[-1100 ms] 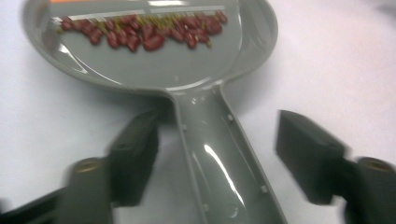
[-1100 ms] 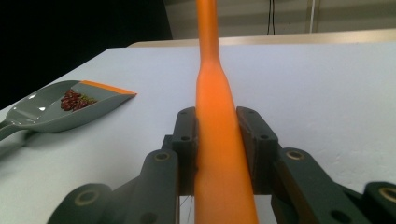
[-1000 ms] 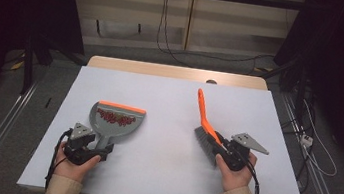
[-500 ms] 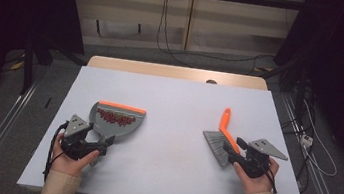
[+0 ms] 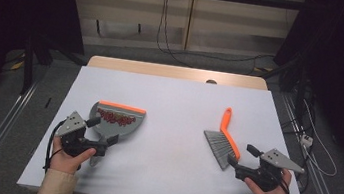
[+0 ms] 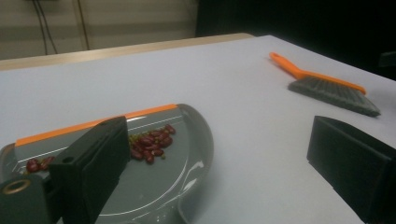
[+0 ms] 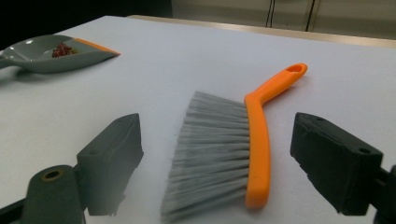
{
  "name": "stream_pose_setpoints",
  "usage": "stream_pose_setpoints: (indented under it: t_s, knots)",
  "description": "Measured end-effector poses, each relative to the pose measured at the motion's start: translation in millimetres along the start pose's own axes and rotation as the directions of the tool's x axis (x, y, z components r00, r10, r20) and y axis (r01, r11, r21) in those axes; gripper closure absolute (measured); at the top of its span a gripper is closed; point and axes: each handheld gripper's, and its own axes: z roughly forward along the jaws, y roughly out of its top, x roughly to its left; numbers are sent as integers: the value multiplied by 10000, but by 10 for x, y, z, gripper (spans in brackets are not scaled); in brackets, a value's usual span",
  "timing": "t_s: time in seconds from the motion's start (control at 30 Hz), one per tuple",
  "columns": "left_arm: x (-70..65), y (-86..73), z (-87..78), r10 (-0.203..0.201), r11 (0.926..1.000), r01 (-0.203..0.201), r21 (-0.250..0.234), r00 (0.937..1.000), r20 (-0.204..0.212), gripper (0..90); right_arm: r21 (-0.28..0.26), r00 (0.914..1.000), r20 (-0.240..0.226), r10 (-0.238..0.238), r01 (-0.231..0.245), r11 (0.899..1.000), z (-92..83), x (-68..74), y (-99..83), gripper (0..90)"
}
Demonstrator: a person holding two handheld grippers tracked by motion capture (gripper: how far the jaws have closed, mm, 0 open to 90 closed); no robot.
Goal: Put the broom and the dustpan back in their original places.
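our right gripper (image 5: pixel 235 167) has just spread, leaving the brush (image 5: pixel 224 143) flat, well right of the dustpan (image 5: pixel 117 120). our left gripper (image 5: pixel 101 144) has just spread off the dustpan's handle; a nudge could spill its beans (image 5: pixel 116 117).

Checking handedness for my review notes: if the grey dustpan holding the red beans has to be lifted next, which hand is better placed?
Left. The left gripper sits open at the grey plastic dustpan; the right gripper is across the table beside the orange-handled brush.
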Motion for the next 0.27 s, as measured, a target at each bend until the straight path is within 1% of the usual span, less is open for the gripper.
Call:
stream_pose_setpoints:
  t_s: [0.13,0.27]
  knots:
    - [30,-45,-26,19,9998,-18,187,10000,-35,59,-3,9999,-79,-92,92,10000,-37,4,-27,165]
    - [35,-54,-39,47,9999,-47,135,10000,26,58,-75,9998,-195,-100,99,9999,-22,9,-32,165]
